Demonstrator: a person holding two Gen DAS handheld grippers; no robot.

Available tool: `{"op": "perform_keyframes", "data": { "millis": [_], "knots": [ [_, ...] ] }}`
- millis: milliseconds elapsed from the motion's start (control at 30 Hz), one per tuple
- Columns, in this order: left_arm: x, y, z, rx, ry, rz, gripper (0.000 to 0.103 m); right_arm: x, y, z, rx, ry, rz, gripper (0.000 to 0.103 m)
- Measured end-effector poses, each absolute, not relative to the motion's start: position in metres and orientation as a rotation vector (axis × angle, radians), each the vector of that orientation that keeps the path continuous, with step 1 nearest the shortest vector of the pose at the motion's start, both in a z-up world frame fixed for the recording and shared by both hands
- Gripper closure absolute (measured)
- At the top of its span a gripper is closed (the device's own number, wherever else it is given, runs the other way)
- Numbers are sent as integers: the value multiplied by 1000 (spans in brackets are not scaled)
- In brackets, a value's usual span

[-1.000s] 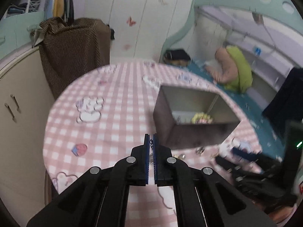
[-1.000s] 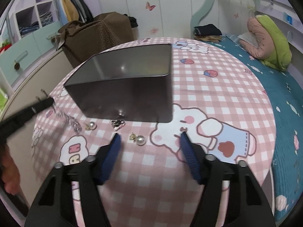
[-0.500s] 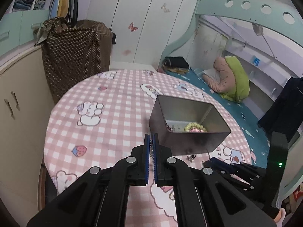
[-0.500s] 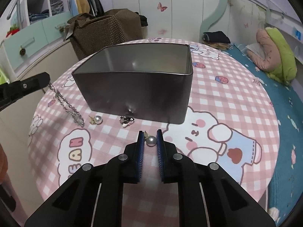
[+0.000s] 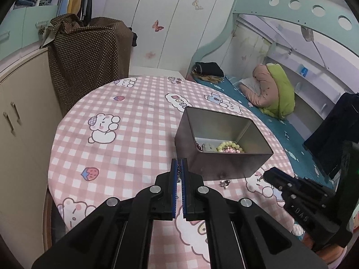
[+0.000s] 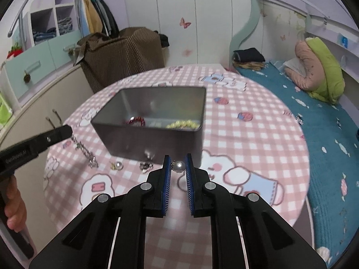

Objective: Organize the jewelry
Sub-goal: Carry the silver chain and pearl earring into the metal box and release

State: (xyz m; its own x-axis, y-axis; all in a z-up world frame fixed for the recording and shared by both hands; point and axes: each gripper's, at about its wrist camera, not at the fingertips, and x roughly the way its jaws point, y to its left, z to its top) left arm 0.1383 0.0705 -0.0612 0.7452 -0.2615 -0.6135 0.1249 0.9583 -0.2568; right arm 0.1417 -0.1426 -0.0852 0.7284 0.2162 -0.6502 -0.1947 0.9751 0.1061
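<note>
A grey metal tin [image 5: 235, 161] [image 6: 157, 143] stands on the round pink checked table [image 5: 125, 139], holding yellow beads [image 5: 228, 145] [image 6: 184, 124] and a red bead bracelet [image 6: 135, 121]. My left gripper [image 5: 179, 170] is shut on a silver chain [image 5: 178, 174], which dangles from its tip [image 6: 84, 150] in the right wrist view. My right gripper [image 6: 177, 164] is shut on a pearl earring [image 6: 179, 165], lifted just in front of the tin. A second pearl earring [image 6: 117, 165] and a small silver piece [image 6: 145, 165] [image 5: 224, 183] lie on the table by the tin's front wall.
A brown dotted bag [image 5: 87, 56] stands behind the table on the left beside cream cabinets [image 5: 20, 121]. A bed with a teal sheet [image 6: 314, 116] and a pink and green pillow [image 6: 318, 67] runs along the right. A hand [image 6: 13, 210] holds the left gripper's handle.
My right gripper closed on the pearl earring and lifted it off the table, so the tin's inside now shows. The left gripper kept the chain.
</note>
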Motion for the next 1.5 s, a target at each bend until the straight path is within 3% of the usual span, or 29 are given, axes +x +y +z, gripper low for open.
{"op": "perform_keyframes", "data": {
  "millis": [767, 1367, 1467, 1500],
  "knots": [
    [151, 41, 12, -155, 522, -319, 101, 167, -150, -29, 64, 588, 247, 89],
    [198, 26, -10, -164, 635, -306, 101, 206, -135, -47, 65, 653, 308, 88],
    [199, 22, -14, -116, 656, -279, 100, 208, -138, -48, 84, 666, 309, 87],
    [198, 21, -14, -102, 657, -270, 99, 209, -140, -48, 98, 677, 309, 82]
  ]
}}
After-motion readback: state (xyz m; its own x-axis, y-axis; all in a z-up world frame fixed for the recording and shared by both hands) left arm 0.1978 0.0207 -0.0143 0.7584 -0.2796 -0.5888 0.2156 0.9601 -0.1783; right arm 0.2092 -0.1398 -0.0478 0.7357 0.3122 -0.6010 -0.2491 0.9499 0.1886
